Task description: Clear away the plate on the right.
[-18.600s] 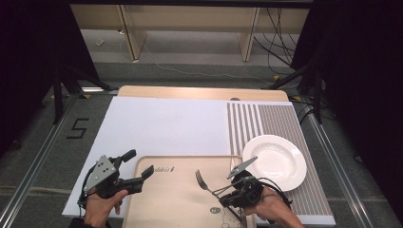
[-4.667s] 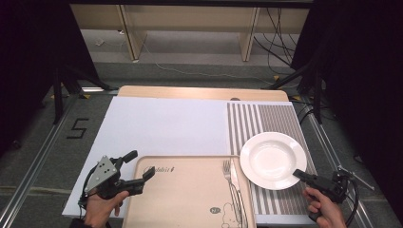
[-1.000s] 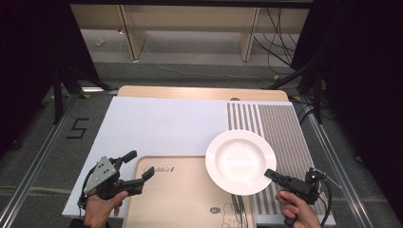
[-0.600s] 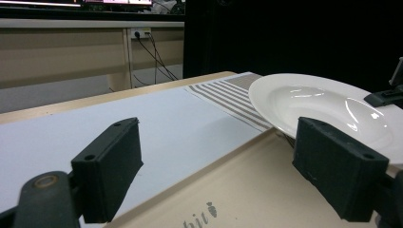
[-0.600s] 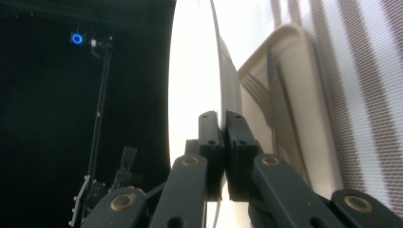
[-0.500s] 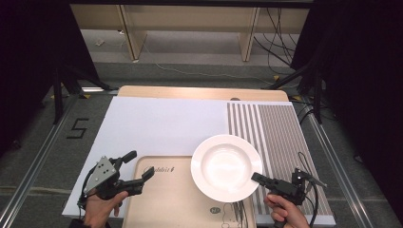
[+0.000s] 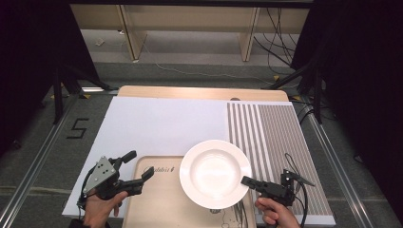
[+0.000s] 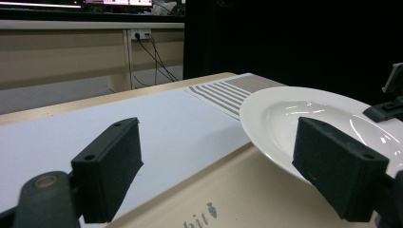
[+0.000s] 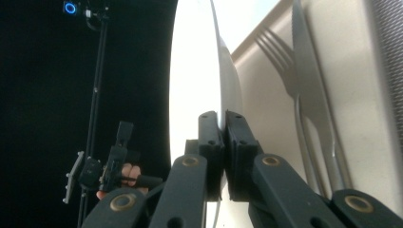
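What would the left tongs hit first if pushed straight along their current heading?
Probably the white plate: it lies ahead of the open left tongs, over the wooden tray, rim pinched by the right tongs. Depth is uncertain.

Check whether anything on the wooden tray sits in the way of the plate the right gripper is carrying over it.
Yes. The fork and knife lie on the tray beneath the plate, near the right gripper; the tray's left part looks bare.

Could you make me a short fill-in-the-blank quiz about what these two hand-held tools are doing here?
1. The right tool is clamped on the rim of the white ____.
2. The left tool has its jaws ____, holding nothing.
3. On the wooden tray, a knife lies beside a ____.

Missing words: plate; open; fork
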### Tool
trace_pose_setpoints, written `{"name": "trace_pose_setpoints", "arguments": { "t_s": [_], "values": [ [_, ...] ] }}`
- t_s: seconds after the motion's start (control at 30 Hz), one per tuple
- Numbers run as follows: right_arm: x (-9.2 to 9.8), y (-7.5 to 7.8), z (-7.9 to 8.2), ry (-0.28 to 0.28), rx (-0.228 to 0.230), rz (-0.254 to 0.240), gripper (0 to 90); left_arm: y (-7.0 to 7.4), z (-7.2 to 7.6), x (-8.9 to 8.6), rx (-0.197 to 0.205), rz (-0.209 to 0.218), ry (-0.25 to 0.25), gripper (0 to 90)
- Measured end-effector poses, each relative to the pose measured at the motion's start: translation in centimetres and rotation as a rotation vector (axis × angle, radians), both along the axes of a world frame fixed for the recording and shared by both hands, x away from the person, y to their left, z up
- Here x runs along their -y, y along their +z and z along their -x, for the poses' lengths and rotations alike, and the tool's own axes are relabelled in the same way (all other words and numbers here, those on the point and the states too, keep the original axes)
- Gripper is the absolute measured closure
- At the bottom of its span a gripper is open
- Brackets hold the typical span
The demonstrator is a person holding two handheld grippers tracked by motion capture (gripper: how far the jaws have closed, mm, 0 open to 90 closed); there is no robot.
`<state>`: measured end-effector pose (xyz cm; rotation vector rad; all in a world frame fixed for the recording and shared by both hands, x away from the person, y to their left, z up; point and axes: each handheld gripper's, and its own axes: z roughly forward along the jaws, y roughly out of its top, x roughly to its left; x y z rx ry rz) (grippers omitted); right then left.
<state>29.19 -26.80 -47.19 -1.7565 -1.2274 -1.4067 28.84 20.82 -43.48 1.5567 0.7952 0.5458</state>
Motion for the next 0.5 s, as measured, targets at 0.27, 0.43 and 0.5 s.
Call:
{"name": "trace_pose_setpoints", "arguments": {
  "t_s": [0.27,0.43,0.5],
  "values": [
    [-1.5,-0.2,0.0,0.018,-0.030,0.005,87.3,0.0,0.0,0.0,-0.001,0.001,-0.001,16.0],
    [-2.1,-0.5,0.0,0.071,-0.017,0.019,87.3,0.0,0.0,0.0,0.000,0.000,-0.001,16.0],
    [-2.6,-0.5,0.0,0.056,-0.034,0.016,87.3,0.0,0.0,0.0,0.000,0.001,-0.002,16.0]
  ]
}}
